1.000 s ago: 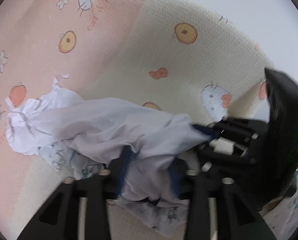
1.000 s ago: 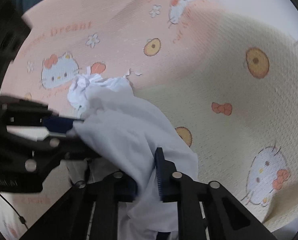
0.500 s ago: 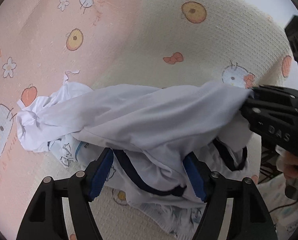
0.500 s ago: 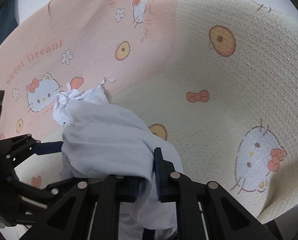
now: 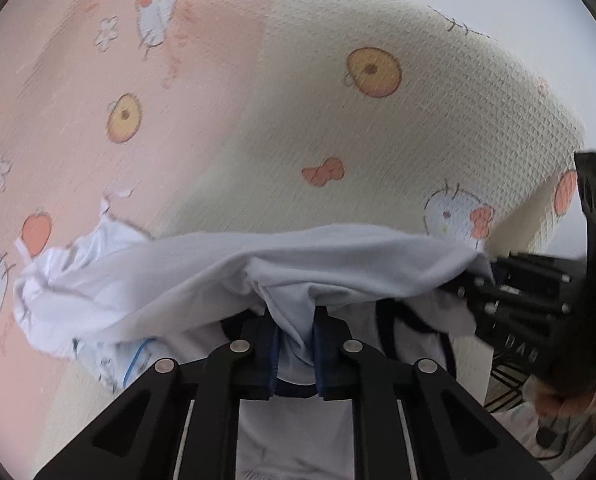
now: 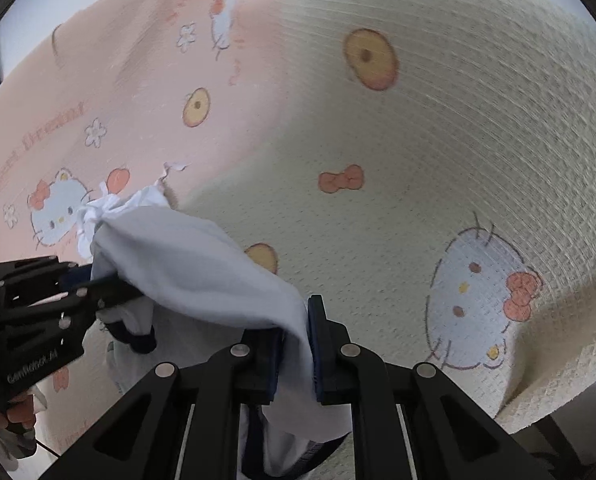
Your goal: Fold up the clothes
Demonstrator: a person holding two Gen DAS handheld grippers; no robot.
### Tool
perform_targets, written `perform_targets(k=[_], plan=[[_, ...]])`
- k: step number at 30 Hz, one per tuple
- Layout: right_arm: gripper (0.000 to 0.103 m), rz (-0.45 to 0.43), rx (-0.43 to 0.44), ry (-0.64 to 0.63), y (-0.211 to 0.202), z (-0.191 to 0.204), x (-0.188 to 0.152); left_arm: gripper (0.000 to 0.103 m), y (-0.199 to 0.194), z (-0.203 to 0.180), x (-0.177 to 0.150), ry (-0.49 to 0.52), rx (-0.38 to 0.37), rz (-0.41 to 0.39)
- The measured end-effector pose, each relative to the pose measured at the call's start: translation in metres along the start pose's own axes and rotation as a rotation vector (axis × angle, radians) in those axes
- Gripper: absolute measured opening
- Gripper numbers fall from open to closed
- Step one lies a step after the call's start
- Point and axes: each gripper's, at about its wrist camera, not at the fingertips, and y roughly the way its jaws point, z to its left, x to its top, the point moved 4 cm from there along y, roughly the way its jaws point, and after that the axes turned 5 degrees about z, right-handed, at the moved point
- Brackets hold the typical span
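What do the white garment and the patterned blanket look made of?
White garment: thin, soft matte fabric, probably cotton jersey; it drapes and bunches in fine folds. Patterned blanket: textured woven or knit textile, likely cotton; a waffle-like grid shows, with printed cartoon motifs.

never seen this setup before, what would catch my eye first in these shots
A rumpled white garment held up off the bed, pinched in both the left gripper and the right gripper. Behind it spreads a pink and cream cartoon-cat blanket, covering nearly the whole background.
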Motion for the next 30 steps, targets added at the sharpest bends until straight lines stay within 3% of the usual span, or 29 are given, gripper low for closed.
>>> perform_targets(k=[11, 16, 20, 24, 25, 27, 28, 29, 30], plan=[[0.01, 0.039, -0.015, 0.116, 0.004, -0.03, -0.006, 0.007, 0.001, -0.028, 0.035, 0.05, -0.039, -0.02], [0.01, 0.036, -0.071, 0.162, 0.002, -0.045, -0.011, 0.007, -0.011, -0.042, 0.057, 0.068, -0.092, -0.07], [0.01, 0.055, -0.081, 0.157, 0.002, -0.048, -0.016, 0.007, 0.004, -0.044, 0.055, 0.075, -0.078, -0.004], [0.011, 0.068, -0.084, 0.143, 0.002, -0.047, -0.021, 0.012, 0.018, -0.029, 0.042, -0.03, -0.112, 0.079], [0.011, 0.07, -0.077, 0.14, 0.002, -0.047, -0.021, 0.019, 0.021, -0.025, 0.04, -0.061, -0.127, 0.098], [0.017, 0.069, -0.083, 0.139, 0.002, -0.046, -0.021, 0.055, 0.024, -0.013, 0.035, -0.142, -0.171, 0.135], [0.023, 0.067, -0.089, 0.136, 0.002, -0.045, -0.021, 0.079, 0.024, -0.006, 0.032, -0.191, -0.184, 0.146], [0.032, 0.067, -0.091, 0.128, 0.002, -0.044, -0.021, 0.081, 0.023, -0.001, 0.029, -0.229, -0.207, 0.141], [0.033, 0.068, -0.095, 0.122, 0.003, -0.043, -0.021, 0.081, 0.022, 0.004, 0.026, -0.266, -0.231, 0.135]])
